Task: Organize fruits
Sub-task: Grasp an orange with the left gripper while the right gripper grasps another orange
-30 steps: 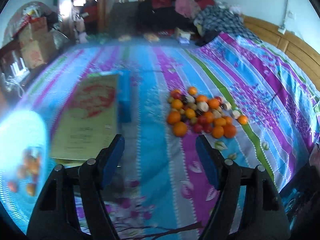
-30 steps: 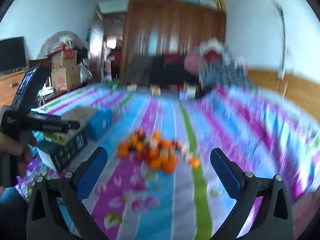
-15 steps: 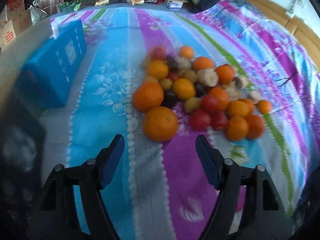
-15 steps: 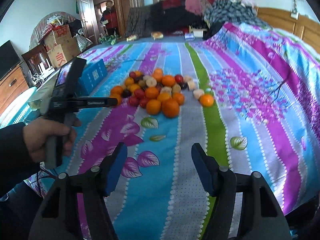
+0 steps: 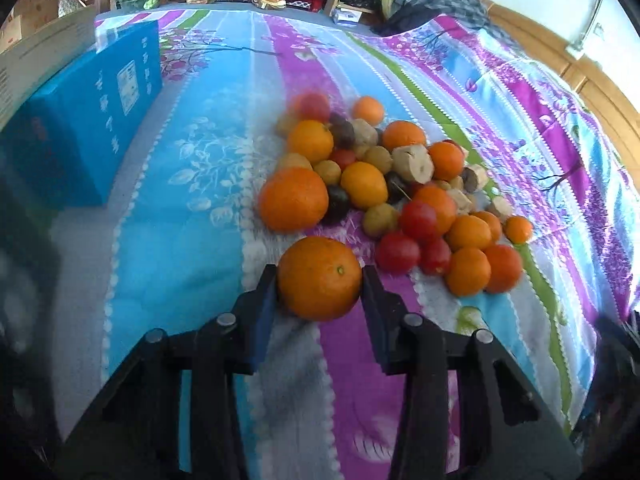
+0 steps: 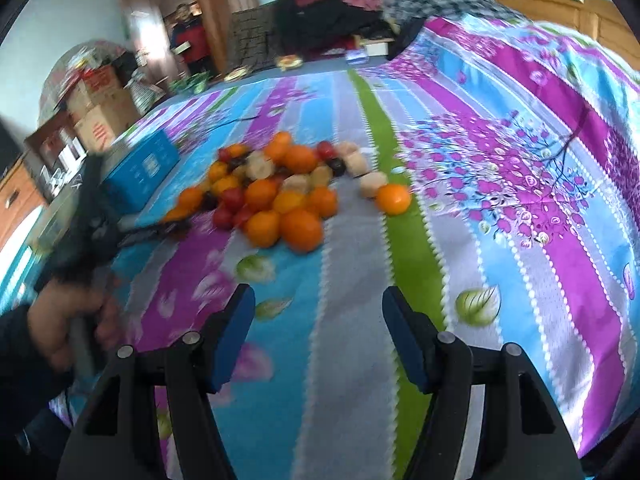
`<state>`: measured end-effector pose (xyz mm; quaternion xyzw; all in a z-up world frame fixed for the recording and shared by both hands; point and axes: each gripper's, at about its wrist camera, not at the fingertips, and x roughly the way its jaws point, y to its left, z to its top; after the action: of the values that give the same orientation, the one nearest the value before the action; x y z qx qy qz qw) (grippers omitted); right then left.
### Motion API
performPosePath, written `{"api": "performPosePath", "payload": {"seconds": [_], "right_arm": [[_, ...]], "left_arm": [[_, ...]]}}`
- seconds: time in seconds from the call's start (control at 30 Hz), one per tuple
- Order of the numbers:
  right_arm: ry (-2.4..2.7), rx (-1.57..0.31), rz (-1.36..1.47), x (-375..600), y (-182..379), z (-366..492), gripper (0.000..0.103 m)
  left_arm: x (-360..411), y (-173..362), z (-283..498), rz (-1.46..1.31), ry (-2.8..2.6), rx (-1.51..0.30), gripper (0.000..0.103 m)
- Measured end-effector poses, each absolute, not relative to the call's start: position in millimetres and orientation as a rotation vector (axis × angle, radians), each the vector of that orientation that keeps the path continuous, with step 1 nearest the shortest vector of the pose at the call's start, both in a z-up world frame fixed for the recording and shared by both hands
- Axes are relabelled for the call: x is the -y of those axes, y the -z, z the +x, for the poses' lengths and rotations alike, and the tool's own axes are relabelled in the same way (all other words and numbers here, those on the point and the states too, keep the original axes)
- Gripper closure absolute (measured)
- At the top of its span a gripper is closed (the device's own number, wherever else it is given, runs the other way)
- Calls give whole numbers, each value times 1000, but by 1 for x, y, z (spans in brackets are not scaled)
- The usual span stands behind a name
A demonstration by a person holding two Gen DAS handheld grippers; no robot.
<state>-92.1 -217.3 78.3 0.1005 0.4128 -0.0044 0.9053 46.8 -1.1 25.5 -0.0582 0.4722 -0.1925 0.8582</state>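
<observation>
A pile of oranges, red tomatoes, dark plums and pale fruit pieces [image 5: 396, 184] lies on the striped bedspread; it also shows in the right wrist view [image 6: 280, 188]. My left gripper [image 5: 320, 284] has its blue pads on both sides of a large orange [image 5: 319, 278] at the pile's near edge, closed onto it. A second large orange [image 5: 294, 199] sits just behind. My right gripper [image 6: 318, 316] is open and empty over the bedspread, short of the pile. A lone orange [image 6: 393, 199] sits at the pile's right.
A blue box [image 5: 80, 120] lies on the bed left of the pile, also in the right wrist view [image 6: 144, 168]. The hand holding the left gripper [image 6: 72, 316] is at the left. Clothes and boxes crowd the far end. A wooden bed frame [image 5: 580, 76] runs along the right.
My left gripper moved forward to the pile and closed around the nearest large orange. My right gripper moved a little closer to the pile and stayed open.
</observation>
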Motion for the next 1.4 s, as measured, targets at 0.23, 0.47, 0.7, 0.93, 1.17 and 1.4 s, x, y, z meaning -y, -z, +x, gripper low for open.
{"api": "performPosePath", "payload": {"seconds": [0.23,0.47,0.7,0.93,1.17,1.4], "right_arm": [[123,-873,220,270,-48,-9,33],[145,-930,149,279,-22,44,43],[153,-956,100,266,-1,44,63],[143,-898,122,265,-22,29,64],[121,-737,125,232,-98,-17,64],[43,-705,109,177,-160,-43,64]], "left_arm": [[0,-37,32,-152,434,-990,61],[3,-48,35,-155,439,-973,61],[9,-53,34,-150,435,-967,61],[5,-73,30,-136,409,-924,61],[-1,-107,18,-111,367,-850,61],[-29,-150,-1,-128,306,-808,61]]}}
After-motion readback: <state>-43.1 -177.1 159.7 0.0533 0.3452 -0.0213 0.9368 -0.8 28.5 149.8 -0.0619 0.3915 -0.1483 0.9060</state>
